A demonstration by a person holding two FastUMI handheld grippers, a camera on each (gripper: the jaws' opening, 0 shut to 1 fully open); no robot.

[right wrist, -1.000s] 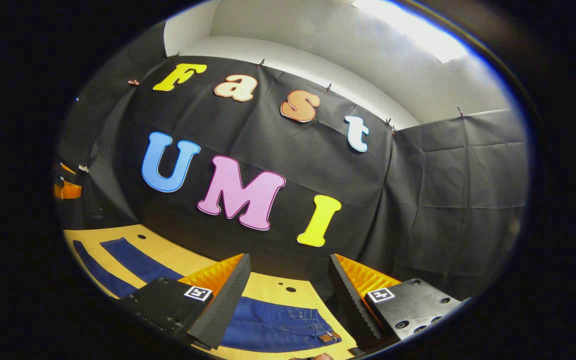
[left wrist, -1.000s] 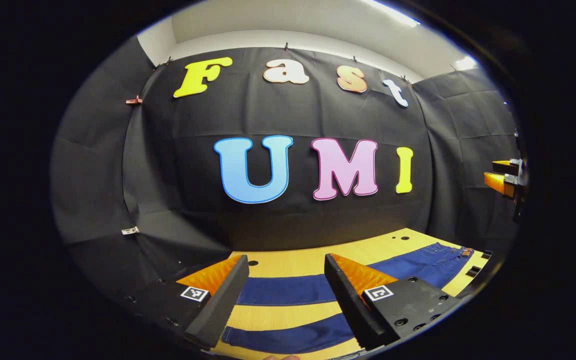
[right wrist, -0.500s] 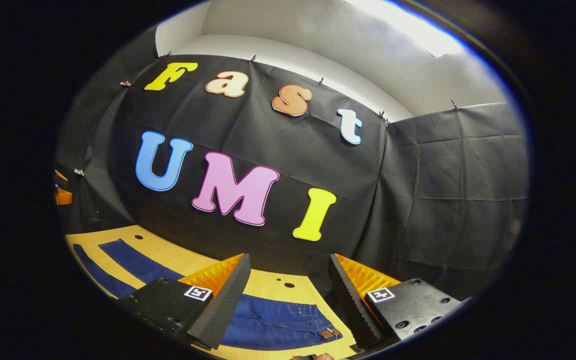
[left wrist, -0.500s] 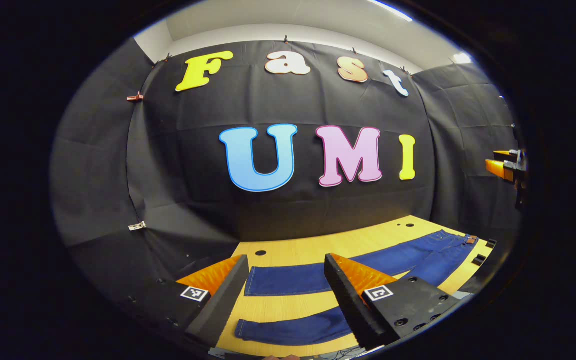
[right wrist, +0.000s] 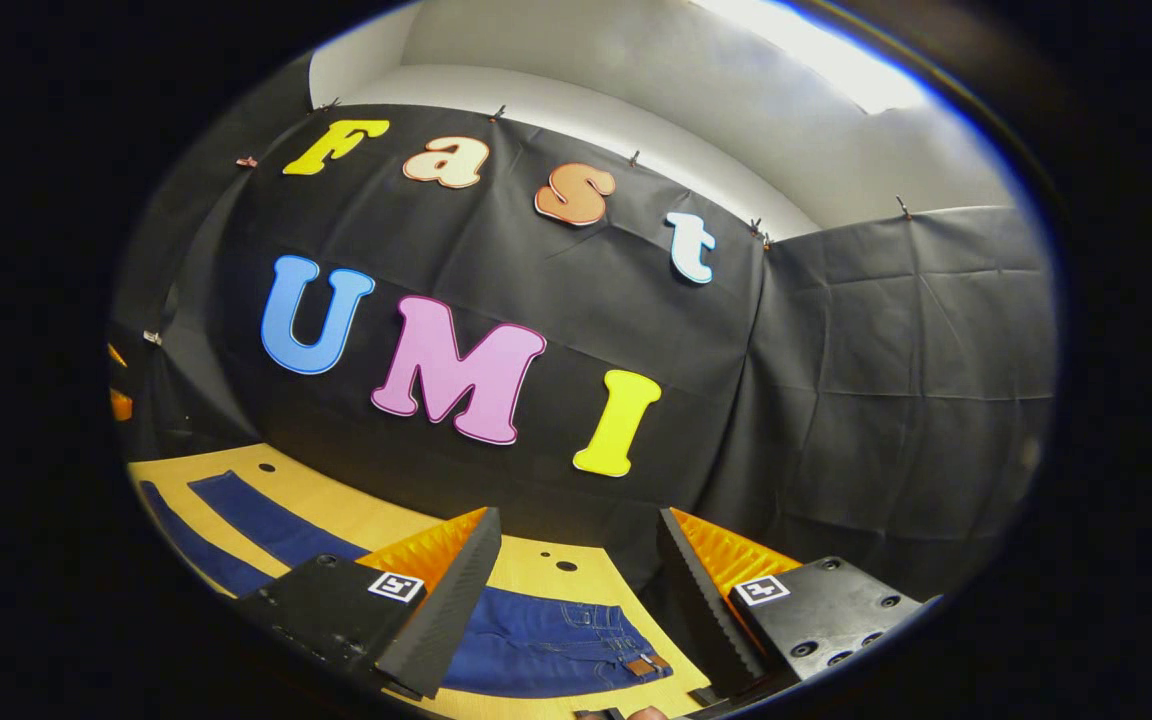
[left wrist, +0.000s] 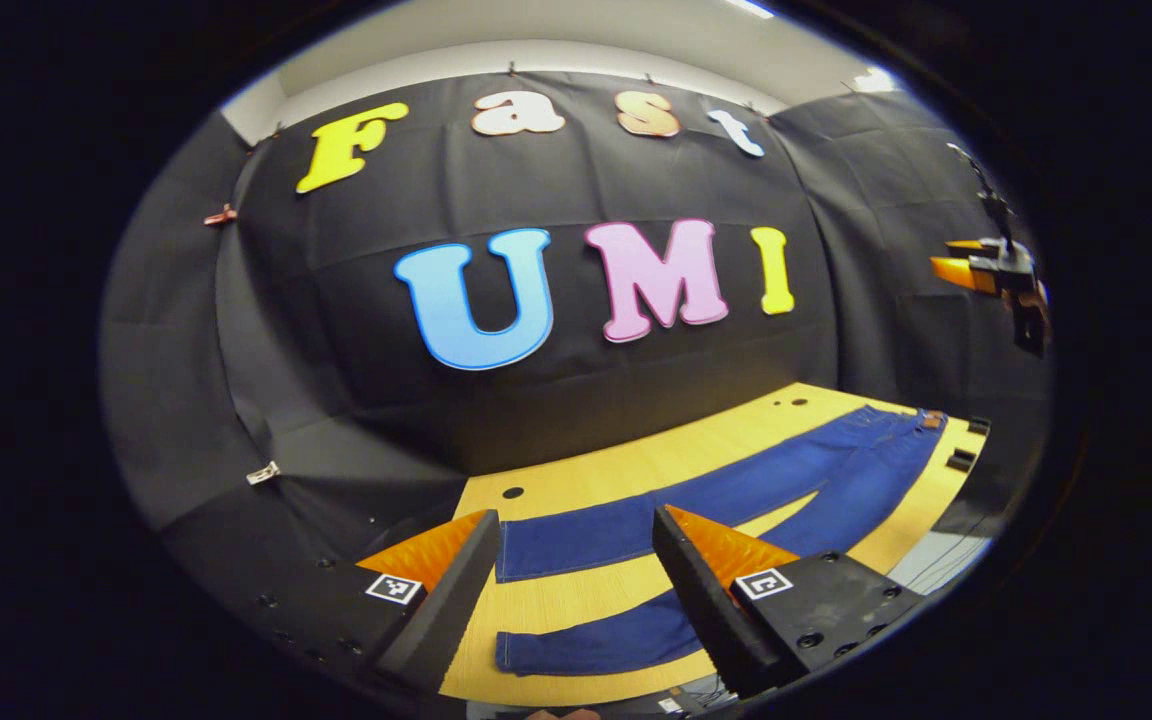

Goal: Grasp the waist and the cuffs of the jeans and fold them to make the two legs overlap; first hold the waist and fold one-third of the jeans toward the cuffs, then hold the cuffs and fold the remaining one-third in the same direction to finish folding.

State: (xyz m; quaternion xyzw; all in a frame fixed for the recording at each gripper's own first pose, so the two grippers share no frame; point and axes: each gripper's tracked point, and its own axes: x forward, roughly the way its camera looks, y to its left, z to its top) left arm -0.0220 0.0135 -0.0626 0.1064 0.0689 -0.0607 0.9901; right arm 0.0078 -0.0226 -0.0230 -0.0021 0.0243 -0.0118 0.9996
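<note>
We see the jeans (left wrist: 736, 500) lying flat on the wooden worktop (left wrist: 596, 475), the two legs spread apart in a narrow V and not yet overlapped; the step in hand, as we judge it, is the approach to the first grasp. Our left gripper (left wrist: 571, 590) hangs above the cuff end with its jaws apart and nothing between them; the far cuff (left wrist: 521, 550) sits just ahead of the jaws, the near cuff (left wrist: 526, 655) below and between them; the waist (left wrist: 911, 420) lies well off to their right. Our right gripper (right wrist: 576, 600) hovers over the waist with jaws likewise apart, the waistband and its leather patch (right wrist: 648, 665) low between them; the legs run away to their left. To do this well, we would lower each gripper squarely onto the near edge; we would pinch both denim layers at cuff and waistband; we would lift together and carry one leg over the other evenly, lest the cloth twist.
</note>
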